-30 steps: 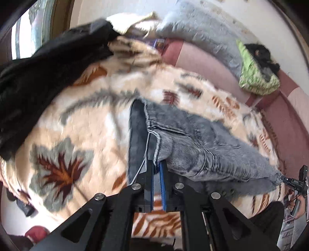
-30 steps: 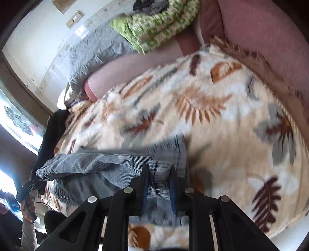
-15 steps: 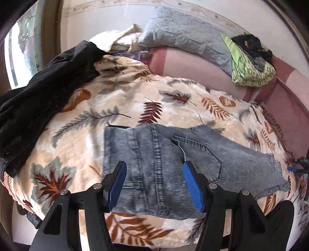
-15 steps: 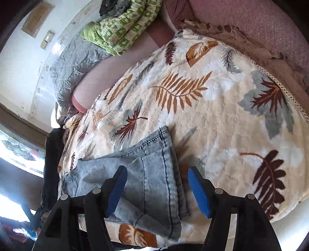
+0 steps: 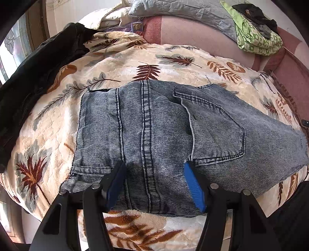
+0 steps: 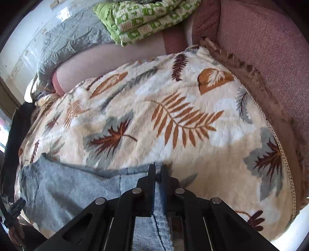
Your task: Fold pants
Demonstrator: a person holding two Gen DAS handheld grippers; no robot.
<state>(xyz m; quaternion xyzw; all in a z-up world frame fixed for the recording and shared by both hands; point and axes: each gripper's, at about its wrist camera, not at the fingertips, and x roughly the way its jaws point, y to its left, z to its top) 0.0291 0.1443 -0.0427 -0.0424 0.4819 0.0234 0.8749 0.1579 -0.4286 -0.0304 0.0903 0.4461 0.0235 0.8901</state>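
Left wrist view looks steeply down along the left gripper (image 5: 154,185), whose black arms rise from the bottom edge and splay apart. Its jaws are opening; the blue pads (image 5: 193,185) stand wide, one on each side of a seam, and nothing is clamped between them. They hover over the near edge of the jeans (image 5: 164,135), and whether the tips touch the denim cannot be told.

The jeans lie folded and flat on a leaf-print blanket (image 5: 173,63) spread over a bed. In this view their long axis runs across the picture, from a squared end at the left to a tapering end at the right. A back pocket (image 5: 216,131) faces up on the right half, and double-stitched seams run from far to near through the middle. A black garment (image 5: 38,77) is heaped at the blanket's left edge, apart from the jeans. A grey pillow (image 5: 183,9) and a green cloth (image 5: 256,36) lie at the far side.

Right wrist view shows the right gripper (image 6: 157,173) also tilted down, its jaws pressed nearly together on a strip of denim that passes between them and hangs toward the camera. From that pinch the jeans (image 6: 77,191) stretch away to the left along the blanket's (image 6: 173,115) near edge, pocket end farthest from the gripper. A mauve cushion (image 6: 260,48) borders the blanket at the right.
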